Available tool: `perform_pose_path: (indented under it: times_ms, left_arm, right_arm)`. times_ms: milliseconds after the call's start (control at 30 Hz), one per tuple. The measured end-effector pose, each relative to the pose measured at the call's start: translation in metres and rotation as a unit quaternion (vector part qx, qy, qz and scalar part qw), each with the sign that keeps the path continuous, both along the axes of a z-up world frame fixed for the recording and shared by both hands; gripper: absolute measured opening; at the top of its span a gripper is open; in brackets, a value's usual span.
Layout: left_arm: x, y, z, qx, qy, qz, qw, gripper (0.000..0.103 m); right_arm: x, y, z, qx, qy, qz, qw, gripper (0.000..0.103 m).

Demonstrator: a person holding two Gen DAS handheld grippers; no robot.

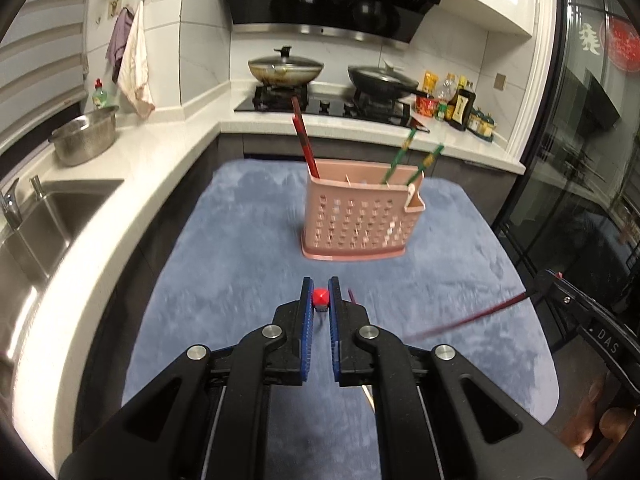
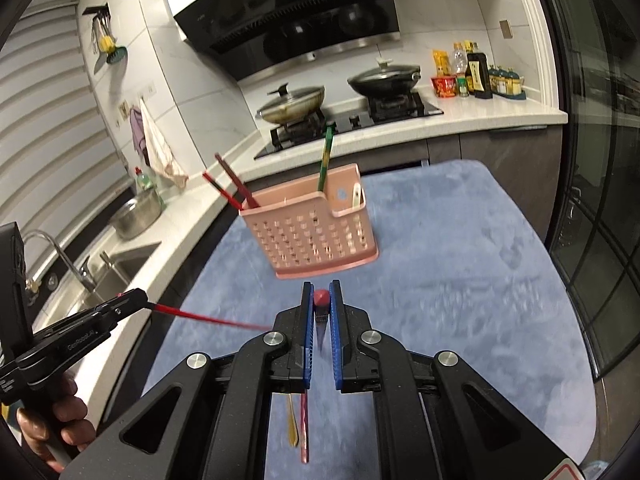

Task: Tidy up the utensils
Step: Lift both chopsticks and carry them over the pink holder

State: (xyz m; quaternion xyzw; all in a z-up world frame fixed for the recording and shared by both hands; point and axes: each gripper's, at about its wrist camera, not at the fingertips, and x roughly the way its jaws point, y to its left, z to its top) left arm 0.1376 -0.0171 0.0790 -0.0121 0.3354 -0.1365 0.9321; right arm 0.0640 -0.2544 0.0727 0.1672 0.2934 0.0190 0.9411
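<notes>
Grippers: two, the left gripper (image 1: 320,289) and the right gripper (image 2: 321,294), both above the blue mat (image 1: 248,264).
Red chopsticks: two stand in the holder (image 2: 230,184); one more sits in each gripper, so four show in all.
Green chopsticks: two in the left wrist view (image 1: 412,156); the right wrist view shows only one clearly.
Pans: two lidded pans (image 1: 286,68) on the black hob (image 1: 320,104) at the back counter.
Steel bowl: one (image 1: 86,136), on the counter by the sink (image 1: 48,220).
Bottles and jars: a cluster (image 1: 460,104) to the right of the hob; the count is unclear.
Loose utensils: one gold-coloured handle (image 2: 293,424) and one reddish stick (image 2: 305,428) lie on the mat under the right gripper.
Holder: a pink perforated utensil holder (image 1: 356,220) stands upright on the mat, ahead of both grippers.
Holder contents: red chopsticks lean out of its left end, green ones out of its right part; a pale utensil (image 2: 356,196) sits in the small side pocket.
Left gripper jaws: nearly pressed together, pinching the end of a red chopstick (image 1: 320,297) between the blue pads (image 1: 307,308).
Right gripper jaws: nearly pressed together, pinching the end of another red chopstick (image 2: 321,298).
Held chopsticks, side on: each shows in the other camera as a blurred red streak running from the jaws.
Hand: fingers of the left hand (image 2: 60,420) wrap the left gripper's handle.
</notes>
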Motion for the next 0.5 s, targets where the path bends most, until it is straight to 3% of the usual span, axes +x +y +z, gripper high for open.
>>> perform_pose_path:
  times_ms: [500]
  left_arm:
    - [0.035,-0.007,0.054,-0.016,-0.053,0.0,0.9985,0.007]
  right_arm:
    - [0.041,-0.019,0.049,0.035,-0.053,0.002,0.998,0.008]
